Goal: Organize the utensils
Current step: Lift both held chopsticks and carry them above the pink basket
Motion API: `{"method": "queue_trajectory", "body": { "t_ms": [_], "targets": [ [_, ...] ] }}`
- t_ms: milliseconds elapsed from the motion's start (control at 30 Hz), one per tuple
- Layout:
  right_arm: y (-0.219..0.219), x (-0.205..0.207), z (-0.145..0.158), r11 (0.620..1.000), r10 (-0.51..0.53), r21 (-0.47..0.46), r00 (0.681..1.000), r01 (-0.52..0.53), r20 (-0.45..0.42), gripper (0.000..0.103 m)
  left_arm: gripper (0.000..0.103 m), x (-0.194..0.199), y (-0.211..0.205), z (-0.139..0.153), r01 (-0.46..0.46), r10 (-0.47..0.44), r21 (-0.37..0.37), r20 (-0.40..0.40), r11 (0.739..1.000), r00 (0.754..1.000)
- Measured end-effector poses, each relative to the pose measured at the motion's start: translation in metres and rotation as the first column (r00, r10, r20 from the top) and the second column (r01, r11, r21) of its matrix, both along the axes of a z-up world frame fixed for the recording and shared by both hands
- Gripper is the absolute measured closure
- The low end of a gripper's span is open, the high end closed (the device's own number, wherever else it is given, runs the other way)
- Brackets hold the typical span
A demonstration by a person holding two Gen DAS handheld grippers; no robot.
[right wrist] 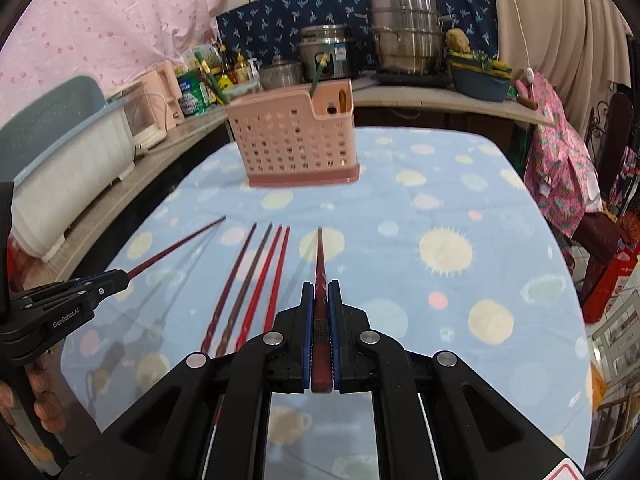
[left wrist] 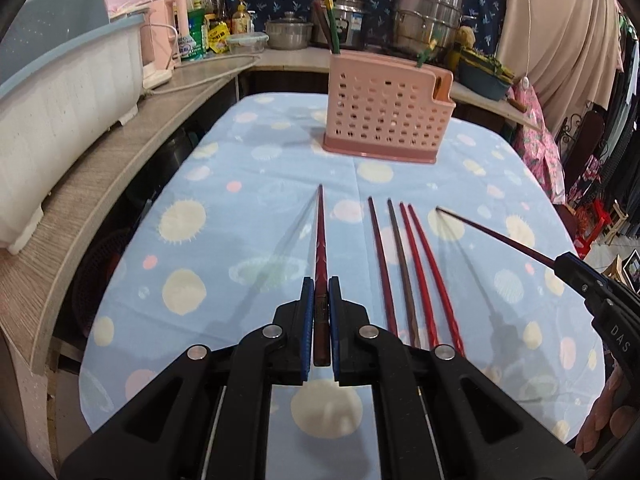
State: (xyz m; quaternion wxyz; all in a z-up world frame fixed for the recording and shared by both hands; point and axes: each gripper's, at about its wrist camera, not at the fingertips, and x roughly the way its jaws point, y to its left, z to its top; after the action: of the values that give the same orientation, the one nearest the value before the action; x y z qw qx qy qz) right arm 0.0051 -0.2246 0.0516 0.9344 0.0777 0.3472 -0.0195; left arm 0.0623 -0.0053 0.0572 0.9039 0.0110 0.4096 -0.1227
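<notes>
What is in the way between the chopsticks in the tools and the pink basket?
Nothing visible. Each tool, left and right, grips one chopstick, and only bare tablecloth lies ahead to the pink basket. Four loose chopsticks lie between them.

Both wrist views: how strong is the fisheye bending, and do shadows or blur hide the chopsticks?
Left wrist view: counter edge bows strongly, dark corners; chopsticks on the cloth sharp, soft shadows beside them. Right wrist view: same bending, pink holder slightly soft, held chopstick clear.

Bright, even light; soft shadows; strong fisheye bending at edges.
</notes>
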Motion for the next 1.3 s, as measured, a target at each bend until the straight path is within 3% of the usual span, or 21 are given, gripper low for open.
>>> {"method": "queue_trajectory", "body": {
  "t_ms": [467, 833, 1133, 1300],
  "targets": [
    [-0.009, 0.033, 0.059, 1.0, -0.014, -0.024, 0.99, 0.017, 0.144, 0.096, 0.096, 0.04, 0.008, 0.057, -0.052, 0.055, -0.026, 0.128, 0.998, 0.99],
    [-0.018, 0.054, 0.082, 0.999, -0.031, -0.029, 0.98, 0.038, 0.194, 0.096, 0.096, 0.065, 0.008, 0.094, -0.047, 0.059, -0.065, 0.195, 0.997, 0.979],
    [-0.027, 0.081, 0.113, 0.999, -0.037, -0.021, 0.962, 0.044, 0.27, 0.096, 0.096, 0.089, -0.002, 0.138, -0.01, 0.043, -0.117, 0.281, 0.993, 0.959],
    [-0.031, 0.099, 0.141, 0.999, -0.038, 0.001, 0.94, 0.04, 0.339, 0.096, 0.096, 0.106, -0.012, 0.175, 0.014, 0.044, -0.16, 0.354, 0.987, 0.934]
  ]
}}
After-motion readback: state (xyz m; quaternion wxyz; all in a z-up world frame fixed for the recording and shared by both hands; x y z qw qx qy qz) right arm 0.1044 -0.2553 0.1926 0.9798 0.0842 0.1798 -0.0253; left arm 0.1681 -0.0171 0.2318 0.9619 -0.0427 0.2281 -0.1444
